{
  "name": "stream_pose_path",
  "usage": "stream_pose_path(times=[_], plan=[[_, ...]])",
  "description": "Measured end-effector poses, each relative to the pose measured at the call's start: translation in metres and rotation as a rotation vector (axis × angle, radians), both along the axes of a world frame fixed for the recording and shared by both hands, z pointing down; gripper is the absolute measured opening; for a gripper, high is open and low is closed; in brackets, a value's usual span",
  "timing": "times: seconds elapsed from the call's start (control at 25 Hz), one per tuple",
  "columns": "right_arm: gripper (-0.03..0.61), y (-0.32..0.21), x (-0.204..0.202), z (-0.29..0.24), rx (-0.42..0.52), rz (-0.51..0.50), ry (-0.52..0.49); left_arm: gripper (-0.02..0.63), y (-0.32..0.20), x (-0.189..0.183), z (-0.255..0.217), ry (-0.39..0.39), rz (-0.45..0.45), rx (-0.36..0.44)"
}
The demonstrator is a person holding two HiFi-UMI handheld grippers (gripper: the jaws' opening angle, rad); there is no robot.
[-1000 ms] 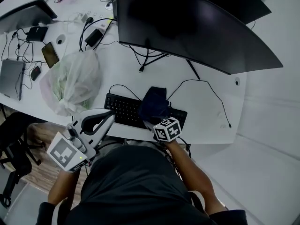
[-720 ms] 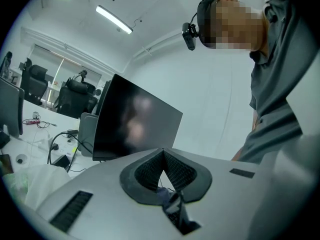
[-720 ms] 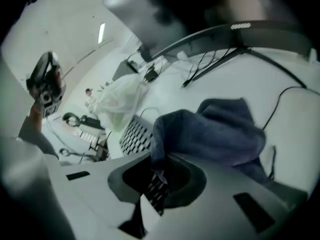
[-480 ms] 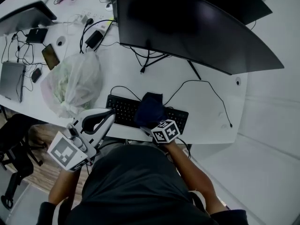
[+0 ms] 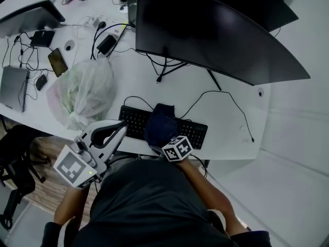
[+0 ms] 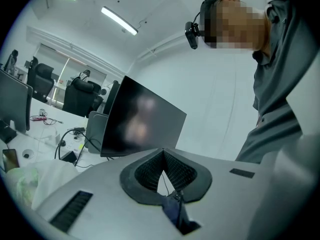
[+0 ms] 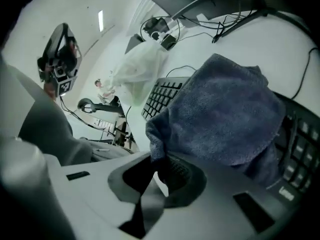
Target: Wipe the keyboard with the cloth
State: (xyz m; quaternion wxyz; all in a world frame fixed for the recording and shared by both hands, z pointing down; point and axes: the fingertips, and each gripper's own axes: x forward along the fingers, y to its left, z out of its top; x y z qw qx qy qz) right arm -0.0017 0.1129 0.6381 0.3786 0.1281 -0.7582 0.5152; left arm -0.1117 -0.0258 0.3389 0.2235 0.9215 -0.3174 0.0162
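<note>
Lying on the keyboard [image 5: 194, 131] at frame centre, the cloth [image 5: 160, 123] is gripped by the right hand-held gripper [image 7: 161, 166] just below it; uncovered keys extend leftward and rightward. The left hand-held gripper [image 5: 122, 126], closed and empty, is held farther off.

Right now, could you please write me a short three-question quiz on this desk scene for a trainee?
1. True or false: the cloth lies on the keyboard.
2. Which gripper's fingers clamp the cloth?
3. In the head view, what sits left of the keyboard: A plastic bag, B mug, C book?
Key: 1 true; 2 the right gripper; 3 A.
</note>
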Motion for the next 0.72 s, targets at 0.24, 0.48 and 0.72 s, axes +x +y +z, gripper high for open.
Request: stream_pose_path(times=[0.24,0.48,0.72], plan=[[0.044,-0.120,0.028,-0.014,0.196,0.224,0.042,0.005,0.001,-0.005,0.003,-0.016,0.026,0.051],[0.044,-0.021,-0.008,0.000,0.021,0.086,0.010,0.005,0.005,-0.009,-0.005,0.023,0.019,0.060],[0.044,-0.110,0.015,-0.013,0.205,0.193,0.047,0.005,0.010,-0.018,0.009,-0.019,0.026,0.037]])
